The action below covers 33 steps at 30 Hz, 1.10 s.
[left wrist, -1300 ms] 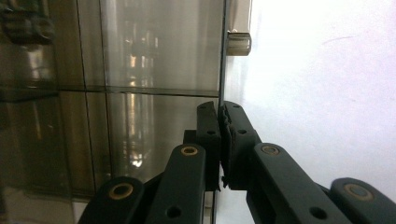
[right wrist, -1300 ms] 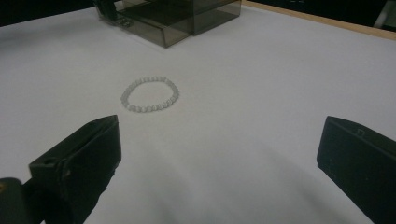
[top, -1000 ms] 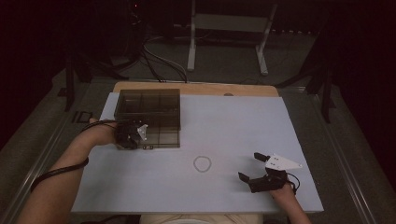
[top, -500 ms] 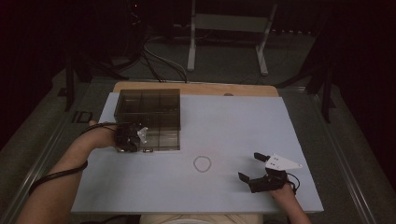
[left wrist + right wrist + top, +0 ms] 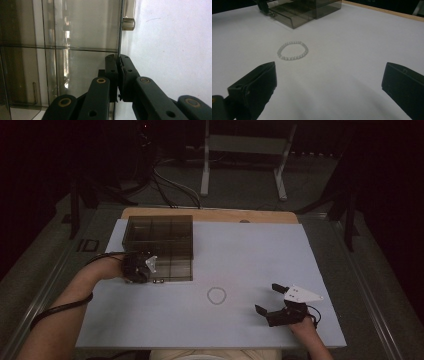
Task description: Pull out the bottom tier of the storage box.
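My left gripper (image 5: pixel 150 269) sits at the near left corner of the smoky clear organiser box (image 5: pixel 160 246) at the back left of the white table (image 5: pixel 260 250); in the left gripper view its jaws are pinched tight on the box's thin front wall (image 5: pixel 119 37), one pad inside, one outside, with a small metal latch (image 5: pixel 128 21) farther along that edge; my right gripper (image 5: pixel 270 299) rests low on the table near the front right, jaws spread wide with nothing between them; ahead of it, well apart from the box, the pale bead bracelet (image 5: pixel 292 50) lies flat on the bare surface, roughly mid-table.
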Available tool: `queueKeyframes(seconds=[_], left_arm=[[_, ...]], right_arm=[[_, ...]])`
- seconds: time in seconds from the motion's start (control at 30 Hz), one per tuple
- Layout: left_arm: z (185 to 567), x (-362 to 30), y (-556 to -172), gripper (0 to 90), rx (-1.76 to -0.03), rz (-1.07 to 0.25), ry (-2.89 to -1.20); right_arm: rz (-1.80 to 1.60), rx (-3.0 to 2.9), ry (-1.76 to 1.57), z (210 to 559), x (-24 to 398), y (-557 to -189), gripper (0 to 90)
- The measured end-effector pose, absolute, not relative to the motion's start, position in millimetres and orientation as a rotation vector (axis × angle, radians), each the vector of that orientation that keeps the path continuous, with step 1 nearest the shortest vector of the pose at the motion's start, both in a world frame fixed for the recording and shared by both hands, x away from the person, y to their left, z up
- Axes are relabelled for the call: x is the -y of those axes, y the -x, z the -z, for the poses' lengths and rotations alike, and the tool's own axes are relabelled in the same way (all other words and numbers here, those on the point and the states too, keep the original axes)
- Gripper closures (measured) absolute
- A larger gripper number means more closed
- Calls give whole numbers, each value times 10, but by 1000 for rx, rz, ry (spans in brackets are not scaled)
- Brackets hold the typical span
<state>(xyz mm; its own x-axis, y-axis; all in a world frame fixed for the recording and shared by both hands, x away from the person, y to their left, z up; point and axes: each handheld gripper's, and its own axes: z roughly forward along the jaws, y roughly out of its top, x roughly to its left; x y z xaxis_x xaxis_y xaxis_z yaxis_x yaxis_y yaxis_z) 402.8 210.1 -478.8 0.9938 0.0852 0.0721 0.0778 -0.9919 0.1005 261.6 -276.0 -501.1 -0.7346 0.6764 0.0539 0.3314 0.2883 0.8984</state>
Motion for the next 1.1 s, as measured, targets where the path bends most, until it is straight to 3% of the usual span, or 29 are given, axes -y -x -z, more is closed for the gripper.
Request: queueKeyframes(seconds=[0.3,0.57,1.1], left_arm=[[4784,-2112,-4038,865,-163,-121,-3026],[4633,-2207,-4063,746,-362,-94,-2877],[4443,-2367,-4018,574,-659,-210,-2615]], right_arm=[[-1422,-2228,-907,5012,2757,-2615,0],[-1423,-2228,-907,5012,2758,-2615,0],[-1424,-2225,-913,5012,2759,-2616,0]])
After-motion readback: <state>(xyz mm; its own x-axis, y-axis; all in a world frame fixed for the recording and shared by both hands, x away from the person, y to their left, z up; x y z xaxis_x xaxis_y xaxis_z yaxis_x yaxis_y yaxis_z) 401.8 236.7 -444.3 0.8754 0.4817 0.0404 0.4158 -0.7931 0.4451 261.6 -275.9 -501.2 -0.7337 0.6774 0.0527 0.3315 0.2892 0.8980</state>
